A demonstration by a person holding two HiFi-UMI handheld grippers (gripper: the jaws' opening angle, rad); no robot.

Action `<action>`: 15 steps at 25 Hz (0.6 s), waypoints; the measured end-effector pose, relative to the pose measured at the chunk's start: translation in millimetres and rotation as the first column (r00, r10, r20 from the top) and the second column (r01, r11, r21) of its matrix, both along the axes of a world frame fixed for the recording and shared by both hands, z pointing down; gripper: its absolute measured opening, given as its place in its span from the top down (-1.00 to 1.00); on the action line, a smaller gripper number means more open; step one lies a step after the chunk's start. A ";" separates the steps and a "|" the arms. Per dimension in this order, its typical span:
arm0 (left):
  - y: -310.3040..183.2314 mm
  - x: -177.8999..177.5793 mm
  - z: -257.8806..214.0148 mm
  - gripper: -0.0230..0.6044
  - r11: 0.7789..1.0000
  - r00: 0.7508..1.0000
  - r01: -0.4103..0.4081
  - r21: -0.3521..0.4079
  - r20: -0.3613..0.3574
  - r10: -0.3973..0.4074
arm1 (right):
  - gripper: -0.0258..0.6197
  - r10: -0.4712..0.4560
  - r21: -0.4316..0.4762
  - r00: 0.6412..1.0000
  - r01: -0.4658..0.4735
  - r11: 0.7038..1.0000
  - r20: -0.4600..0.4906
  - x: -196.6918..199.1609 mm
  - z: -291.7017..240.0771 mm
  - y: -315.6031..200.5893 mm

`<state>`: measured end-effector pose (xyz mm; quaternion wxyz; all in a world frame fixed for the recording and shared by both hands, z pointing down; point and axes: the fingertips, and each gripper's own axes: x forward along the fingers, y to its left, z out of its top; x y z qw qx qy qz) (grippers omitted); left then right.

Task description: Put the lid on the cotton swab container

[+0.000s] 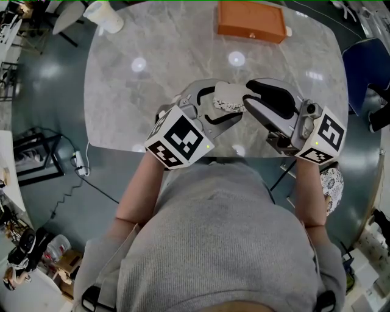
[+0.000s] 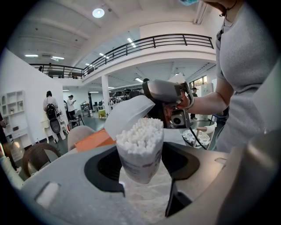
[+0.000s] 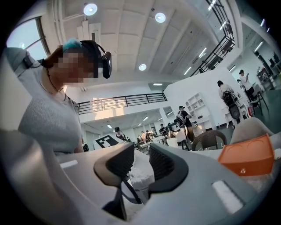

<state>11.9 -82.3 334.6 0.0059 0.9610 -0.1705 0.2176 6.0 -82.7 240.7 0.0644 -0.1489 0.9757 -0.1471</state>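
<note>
While the left tool (image 2: 141, 169) clasps the cotton swab container (image 2: 139, 140), the right tool (image 3: 141, 165) grips the lid (image 2: 127, 116) tilted above; capping probably needs levelling.

We are in a large open hall, of the office or showroom sort. A mezzanine gallery with a black railing (image 2: 149, 44) runs along the far wall above a white column (image 2: 105, 94). Round lights (image 3: 90, 9) sit in the high ceiling, white shelves (image 2: 13, 103) stand against a wall, and people (image 2: 50, 110) stand about on a polished floor (image 1: 49, 91).
</note>
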 end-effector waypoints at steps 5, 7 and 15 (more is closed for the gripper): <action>-0.8 0.4 0.5 0.05 1.000 1.000 0.003 0.001 0.000 -0.003 | 0.62 -0.003 0.004 1.000 0.003 1.000 -0.002 0.4 1.0 0.8; -1.0 0.7 1.2 0.05 1.000 1.000 0.003 -0.002 -0.001 -0.003 | 0.62 -0.004 0.008 1.000 0.004 1.000 -0.007 0.5 1.6 1.2; -4.7 4.7 -0.3 0.05 1.000 1.000 0.000 -0.008 -0.016 0.000 | 0.66 -0.023 0.024 0.999 0.024 0.999 -0.028 2.5 4.3 3.8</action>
